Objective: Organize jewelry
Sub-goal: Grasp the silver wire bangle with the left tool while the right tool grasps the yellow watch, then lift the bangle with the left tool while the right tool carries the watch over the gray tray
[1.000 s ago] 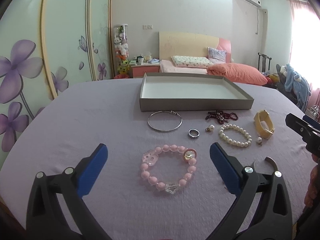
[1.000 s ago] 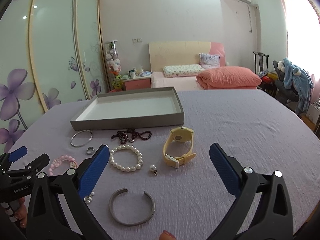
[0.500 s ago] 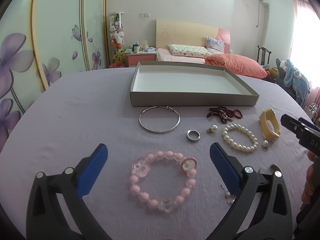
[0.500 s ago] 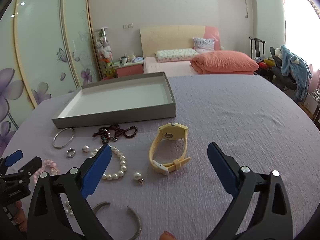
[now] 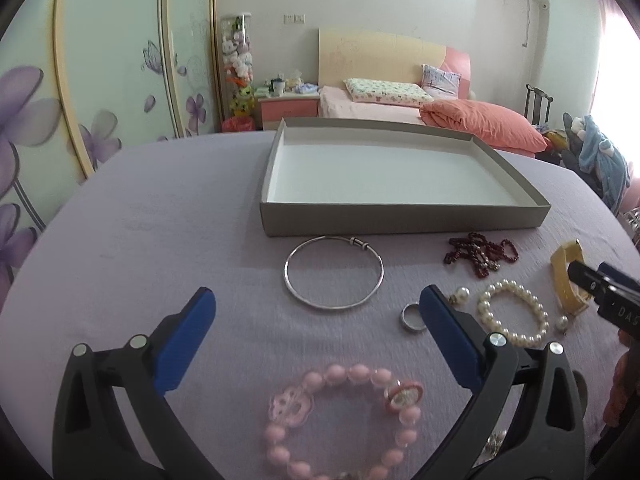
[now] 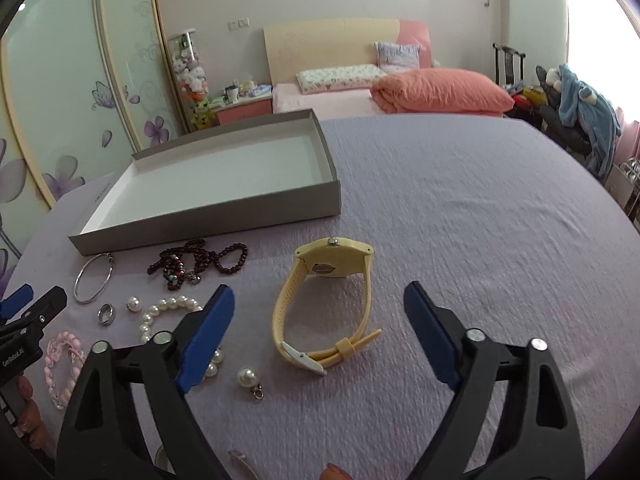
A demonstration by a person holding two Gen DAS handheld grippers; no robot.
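An empty grey tray (image 5: 400, 220) (image 6: 208, 226) lies on the purple cloth. In front of it lie a silver bangle (image 5: 334, 274) (image 6: 93, 278), a dark red bead string (image 5: 478, 254) (image 6: 196, 262), a silver ring (image 5: 412, 318) (image 6: 106, 314), a pearl bracelet (image 5: 514, 318) (image 6: 160, 314), a pink bead bracelet (image 5: 344, 412) (image 6: 62, 364) and a yellow watch (image 6: 324, 304) (image 5: 568, 276). My left gripper (image 5: 316, 316) is open and empty above the pink bracelet. My right gripper (image 6: 320, 308) is open and empty, its jaws either side of the watch.
Loose pearl earrings (image 6: 248, 378) (image 5: 460, 294) lie among the jewelry. A silver cuff (image 6: 240, 460) shows partly at the bottom edge. A bed with an orange duvet (image 6: 440, 92) and wardrobe doors (image 5: 100, 80) stand beyond the table.
Both grippers have moved forward and lower toward the jewelry. The pink bracelet now sits nearer under the left gripper; the watch now sits between the right jaws.
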